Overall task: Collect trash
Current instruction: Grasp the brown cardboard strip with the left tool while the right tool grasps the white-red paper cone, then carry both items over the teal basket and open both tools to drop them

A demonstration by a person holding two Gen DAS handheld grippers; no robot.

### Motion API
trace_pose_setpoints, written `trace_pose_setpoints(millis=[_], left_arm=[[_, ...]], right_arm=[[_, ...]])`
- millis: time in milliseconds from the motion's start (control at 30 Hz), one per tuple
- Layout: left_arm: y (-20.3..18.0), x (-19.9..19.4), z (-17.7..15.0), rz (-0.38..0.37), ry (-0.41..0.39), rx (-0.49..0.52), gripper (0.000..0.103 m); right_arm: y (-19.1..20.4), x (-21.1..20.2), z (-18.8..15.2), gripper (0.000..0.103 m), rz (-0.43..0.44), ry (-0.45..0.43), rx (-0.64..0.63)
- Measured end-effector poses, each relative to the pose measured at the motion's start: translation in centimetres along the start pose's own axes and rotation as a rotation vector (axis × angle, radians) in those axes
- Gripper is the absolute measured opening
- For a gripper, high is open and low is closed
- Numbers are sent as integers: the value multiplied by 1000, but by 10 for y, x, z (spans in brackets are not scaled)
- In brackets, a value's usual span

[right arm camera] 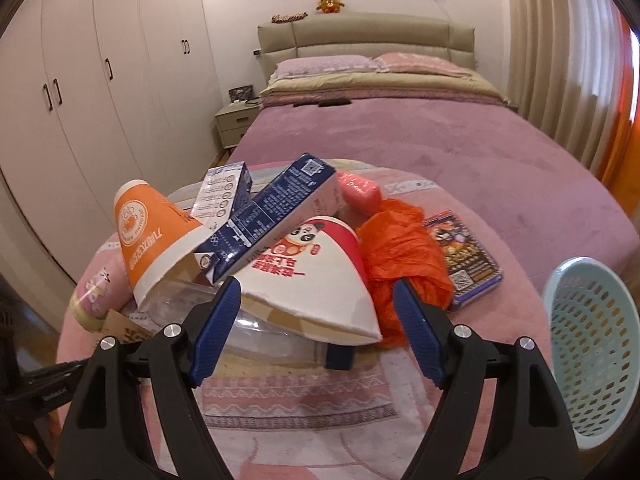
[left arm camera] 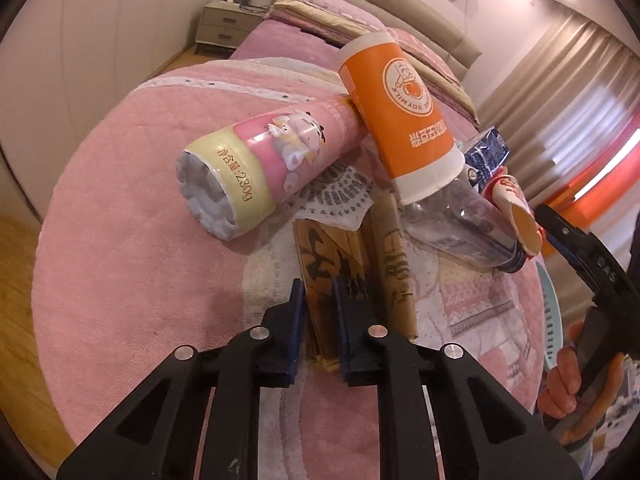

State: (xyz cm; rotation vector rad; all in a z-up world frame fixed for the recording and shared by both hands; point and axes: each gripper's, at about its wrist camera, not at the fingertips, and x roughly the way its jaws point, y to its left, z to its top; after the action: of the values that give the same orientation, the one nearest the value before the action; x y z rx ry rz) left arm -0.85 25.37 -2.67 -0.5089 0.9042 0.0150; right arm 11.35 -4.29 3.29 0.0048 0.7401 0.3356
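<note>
While the left gripper [left arm camera: 318, 320] is clamped on the flattened brown cardboard [left arm camera: 352, 280], the right gripper [right arm camera: 320, 328] stands open around the squashed panda cup [right arm camera: 316, 280] and clear bottle [right arm camera: 256, 328]. The mint basket [right arm camera: 592, 352] waits at three o'clock. The pickup step seems underway; next, lifting each piece clear of the pile without toppling the orange cup [right arm camera: 156, 236] at ten o'clock.

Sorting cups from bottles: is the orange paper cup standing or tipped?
Tipped. The orange paper cup lies slanted, leaning on the pink bottle, its open mouth over the clear plastic bottle.
</note>
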Motion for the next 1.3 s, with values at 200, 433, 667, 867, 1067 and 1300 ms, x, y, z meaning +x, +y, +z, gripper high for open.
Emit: trace_pose_setpoints(millis=[200,433,667,867,1067,1300], left_arm=[[-13,-10,-2,-13,-38,49,7],[-31,-1,-3,49,-28,130,25],[-40,12,-8,83,-24,152,37],[-50,8,-8,122,-60,201,13],[-67,-20,-11,95,-147,263,4],[-96,-34,-11,-5,-195,296,3]], right_arm=[[-4,15,7,75,24,27,29],[-12,39,6,75,150,139,123],[-18,25,9,75,178,104,153],[-21,34,16,61,162,124,188],[-16,16,8,18,137,65,163],[-24,-36,4,15,103,-57,139]])
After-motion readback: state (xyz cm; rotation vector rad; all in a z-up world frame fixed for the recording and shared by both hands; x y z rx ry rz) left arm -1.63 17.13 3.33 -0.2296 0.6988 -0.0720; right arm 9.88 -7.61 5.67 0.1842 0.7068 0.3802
